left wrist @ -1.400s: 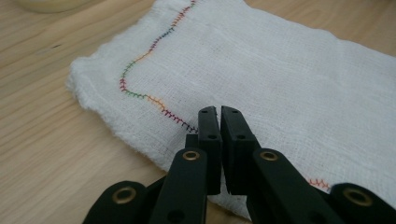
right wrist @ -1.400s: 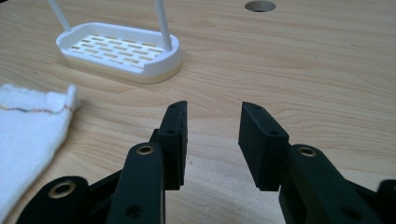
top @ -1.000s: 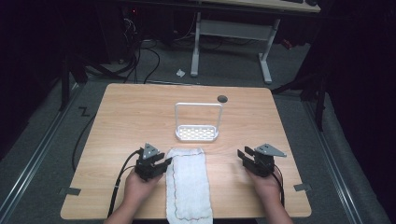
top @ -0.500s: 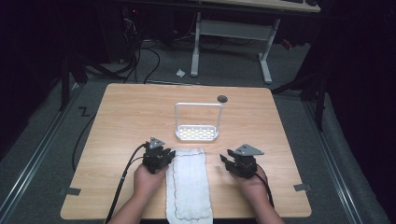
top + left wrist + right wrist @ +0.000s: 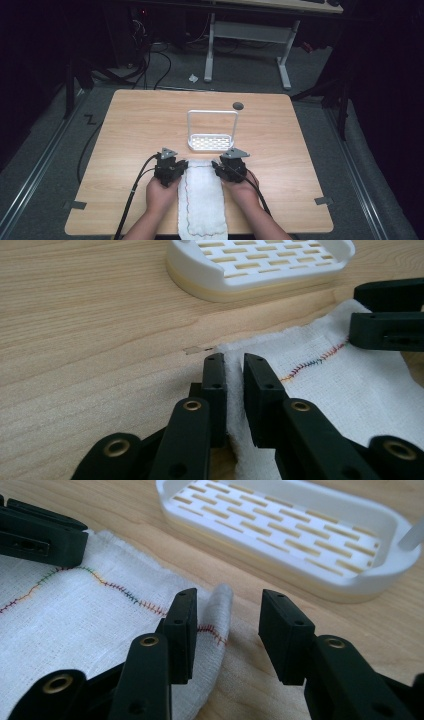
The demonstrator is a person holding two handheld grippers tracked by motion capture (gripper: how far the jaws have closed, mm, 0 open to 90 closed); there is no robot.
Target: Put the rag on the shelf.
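Both grippers have closed in on the far end of the white cloth [image 5: 201, 197] since a second ago, when they sat well out to either side of it; the right one has travelled farther inward.

On the left, the left gripper [image 5: 170, 167] sits at the cloth's far left corner, held by the person's left hand [image 5: 161, 194]. In the left gripper view its fingers [image 5: 214, 390] stand narrow, with a raised fold of the cloth's edge pinched between them, so they hold the cloth. Past the fingertips lies bare wooden surface [image 5: 130, 130], and beyond that the near wall of the white slotted tray [image 5: 260, 265].

Between the two grippers the cloth lies flat, running back toward the person and over the near edge of the surface. A line of multicoloured stitching [image 5: 115, 587] follows its border.

On the right, the right gripper [image 5: 229, 170] sits at the cloth's far right corner, in the right hand [image 5: 243, 190]. In the right gripper view its fingers [image 5: 286, 635] stand wide apart; the cloth's rolled-up corner lies in the gap, close against the left finger, and the right finger is over bare wood, apart from the cloth.

Ahead of both sets of fingers stands the tray [image 5: 211, 142], near the cloth's far edge but not touching it. Its slotted floor holds nothing, and a thin white frame [image 5: 212, 122] rises from it. A small dark round spot [image 5: 238, 106] marks the surface farther off.
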